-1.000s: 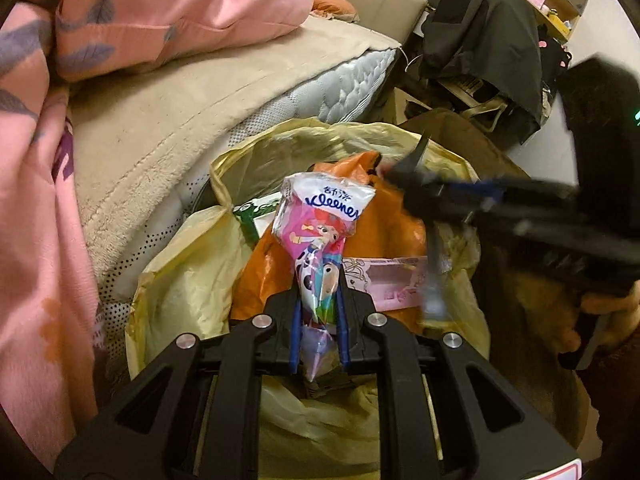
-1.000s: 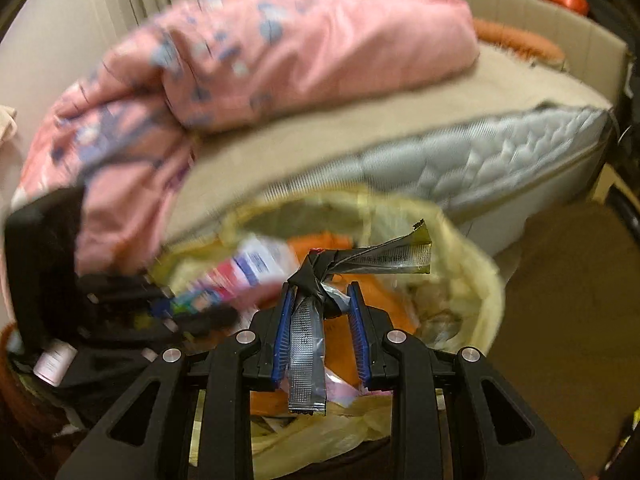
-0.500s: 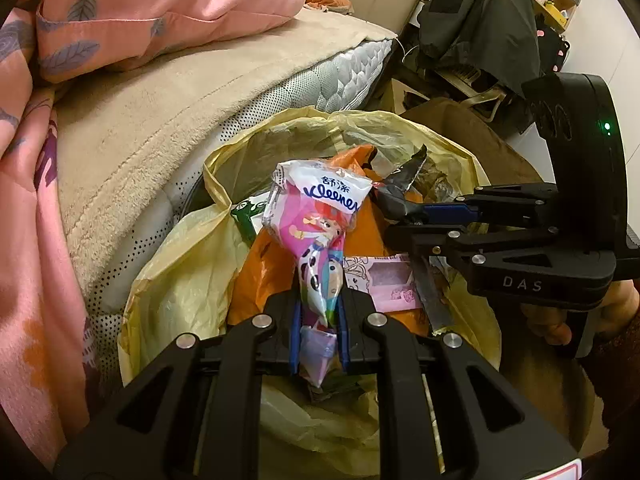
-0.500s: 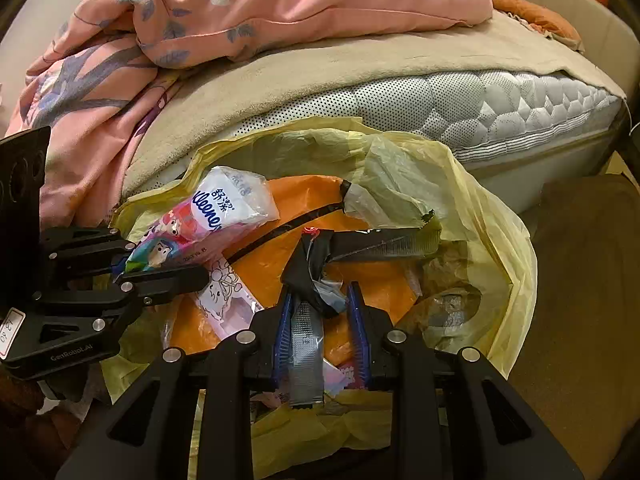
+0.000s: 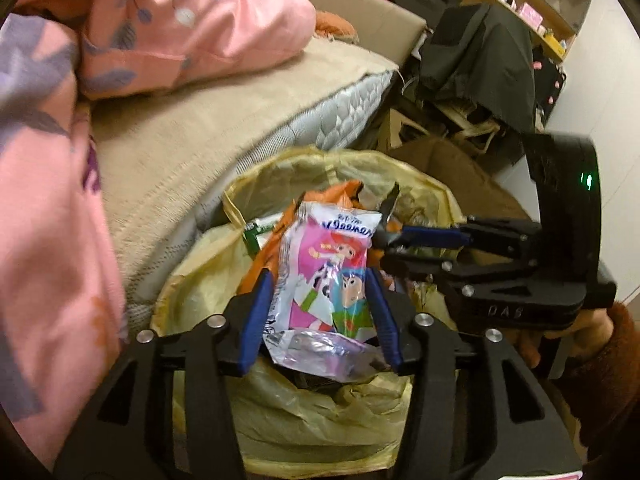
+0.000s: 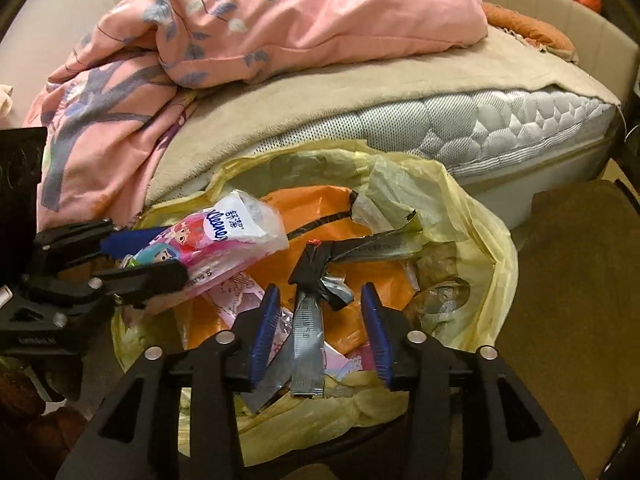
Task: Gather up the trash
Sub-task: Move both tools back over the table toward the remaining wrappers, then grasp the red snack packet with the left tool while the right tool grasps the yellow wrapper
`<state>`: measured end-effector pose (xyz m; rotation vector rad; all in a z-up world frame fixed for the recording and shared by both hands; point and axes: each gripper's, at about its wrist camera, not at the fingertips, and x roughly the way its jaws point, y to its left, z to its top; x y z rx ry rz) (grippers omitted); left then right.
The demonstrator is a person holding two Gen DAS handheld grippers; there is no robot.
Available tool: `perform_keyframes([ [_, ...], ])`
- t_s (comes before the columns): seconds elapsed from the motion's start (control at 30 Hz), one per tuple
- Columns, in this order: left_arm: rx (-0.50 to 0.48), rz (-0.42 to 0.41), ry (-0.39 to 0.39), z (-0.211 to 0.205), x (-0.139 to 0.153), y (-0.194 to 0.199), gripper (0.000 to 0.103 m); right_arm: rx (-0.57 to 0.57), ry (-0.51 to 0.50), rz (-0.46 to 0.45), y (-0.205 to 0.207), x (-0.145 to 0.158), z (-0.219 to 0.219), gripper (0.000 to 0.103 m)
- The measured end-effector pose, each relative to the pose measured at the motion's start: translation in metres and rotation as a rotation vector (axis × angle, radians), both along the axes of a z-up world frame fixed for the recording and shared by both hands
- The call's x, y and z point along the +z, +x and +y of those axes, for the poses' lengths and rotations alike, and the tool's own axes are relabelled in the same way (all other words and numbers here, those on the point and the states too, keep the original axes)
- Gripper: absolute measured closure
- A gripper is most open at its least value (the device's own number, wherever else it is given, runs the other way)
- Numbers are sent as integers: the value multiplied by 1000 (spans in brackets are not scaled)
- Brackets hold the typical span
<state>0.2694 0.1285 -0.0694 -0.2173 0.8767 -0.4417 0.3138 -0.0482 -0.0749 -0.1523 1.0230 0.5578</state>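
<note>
Hovering over the yellow trash bag (image 6: 460, 216), both tools are positioned for dropping, judging by their spread jaws. Left tool (image 5: 318, 300): jaws apart, the Kleenex tissue packet (image 5: 326, 276) lying loose between the pads, not pinched. Right tool (image 6: 318, 316): jaws apart, the dark foil wrapper (image 6: 316, 292) standing between them, untouched by either pad. Bag contents: orange plastic bag (image 6: 360, 240) at centre, pink printed paper (image 6: 240, 300) at 7 o'clock, crumpled clear film (image 6: 440, 292) at 3 o'clock. Bed (image 6: 480, 120) with pink quilt (image 6: 280, 20) at 12 o'clock.
</note>
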Motion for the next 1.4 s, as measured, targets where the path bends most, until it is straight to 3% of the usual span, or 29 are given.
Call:
perform_keyframes([
  [0.27, 104, -74, -8, 12, 34, -10, 49, -43, 18, -99, -26, 28, -18, 56],
  [0.47, 94, -121, 4, -11, 49, -24, 47, -160, 100, -170, -59, 55, -65, 53],
  [0.7, -27, -138, 39, -76, 56, -35, 43, -298, 115, -249, -107, 75, -139, 44],
  [0.83, -124, -144, 57, -125, 55, -46, 43, -366, 64, -297, -136, 76, -180, 39],
  [1.03, -251, -151, 61, -192, 51, -59, 43, -500, -34, -267, -162, 65, -238, 38],
  [1.13, -315, -153, 48, -221, 46, -64, 43, -564, -5, -270, -179, 60, -270, 38],
  [1.4, -437, -62, 28, -298, 25, -52, 43, -686, -88, -317, -220, 45, -304, 38],
])
